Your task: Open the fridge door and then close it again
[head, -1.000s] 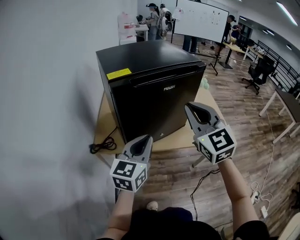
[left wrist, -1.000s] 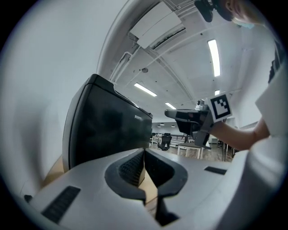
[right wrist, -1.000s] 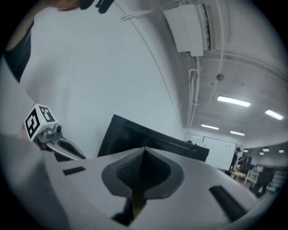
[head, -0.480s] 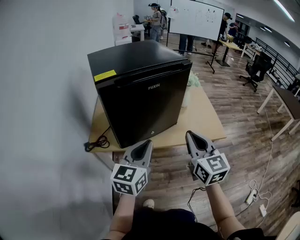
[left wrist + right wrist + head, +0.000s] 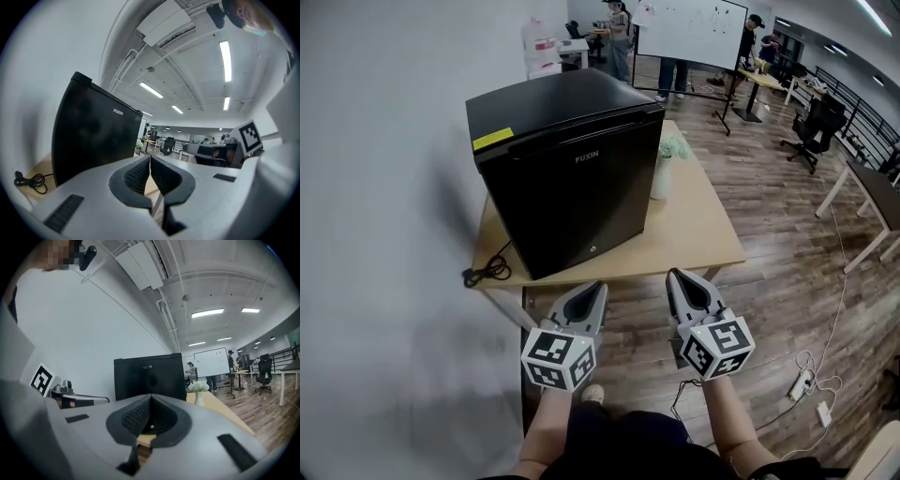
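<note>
boxy black mini fridge [image 5: 567, 178] sits door shut on the left side of the light wooden desk [image 5: 698, 234], left gripper [image 5: 598, 286] and right gripper [image 5: 673, 275] both off its near edge, fingers pinched together, holding nothing

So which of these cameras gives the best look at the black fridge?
The head view: the whole fridge shows from above, with its top, closed door and the table under it. The left gripper view shows mostly its door from low down; the right gripper view shows the fridge small, its base hidden behind the jaws.
</note>
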Tool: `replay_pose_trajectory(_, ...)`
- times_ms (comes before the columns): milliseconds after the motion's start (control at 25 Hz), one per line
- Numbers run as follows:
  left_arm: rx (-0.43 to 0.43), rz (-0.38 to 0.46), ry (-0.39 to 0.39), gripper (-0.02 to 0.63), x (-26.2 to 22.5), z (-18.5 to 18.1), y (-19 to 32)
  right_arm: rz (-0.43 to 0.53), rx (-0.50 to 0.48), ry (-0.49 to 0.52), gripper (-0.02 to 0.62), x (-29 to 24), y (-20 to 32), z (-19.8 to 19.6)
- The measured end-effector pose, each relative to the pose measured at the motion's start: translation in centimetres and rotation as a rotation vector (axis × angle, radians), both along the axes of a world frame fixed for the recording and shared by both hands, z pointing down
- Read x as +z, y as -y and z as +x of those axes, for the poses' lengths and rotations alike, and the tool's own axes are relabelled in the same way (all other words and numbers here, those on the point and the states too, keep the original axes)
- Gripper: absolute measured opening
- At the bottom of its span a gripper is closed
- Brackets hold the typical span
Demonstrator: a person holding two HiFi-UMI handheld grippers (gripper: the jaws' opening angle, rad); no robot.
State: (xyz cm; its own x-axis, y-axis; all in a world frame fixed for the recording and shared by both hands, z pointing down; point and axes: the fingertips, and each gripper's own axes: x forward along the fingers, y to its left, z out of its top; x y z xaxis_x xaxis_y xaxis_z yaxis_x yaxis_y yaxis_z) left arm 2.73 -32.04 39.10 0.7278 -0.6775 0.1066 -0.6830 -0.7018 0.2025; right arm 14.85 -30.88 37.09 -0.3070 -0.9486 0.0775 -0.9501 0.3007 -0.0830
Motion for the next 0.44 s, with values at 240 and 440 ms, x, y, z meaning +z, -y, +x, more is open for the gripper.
replay_pose_trajectory(240,0.004,-0.005,-0.006,0.008,0.6,1.1,-2.4,0.002,0.007,0.005,-0.011,0.6,-2.4,1.0)
replay_pose_trajectory(440,-0.005,-0.017,-0.014,0.006,1.7,0.9,-3.4,-0.004,0.005,0.004,-0.011,1.6,-3.6,0.8)
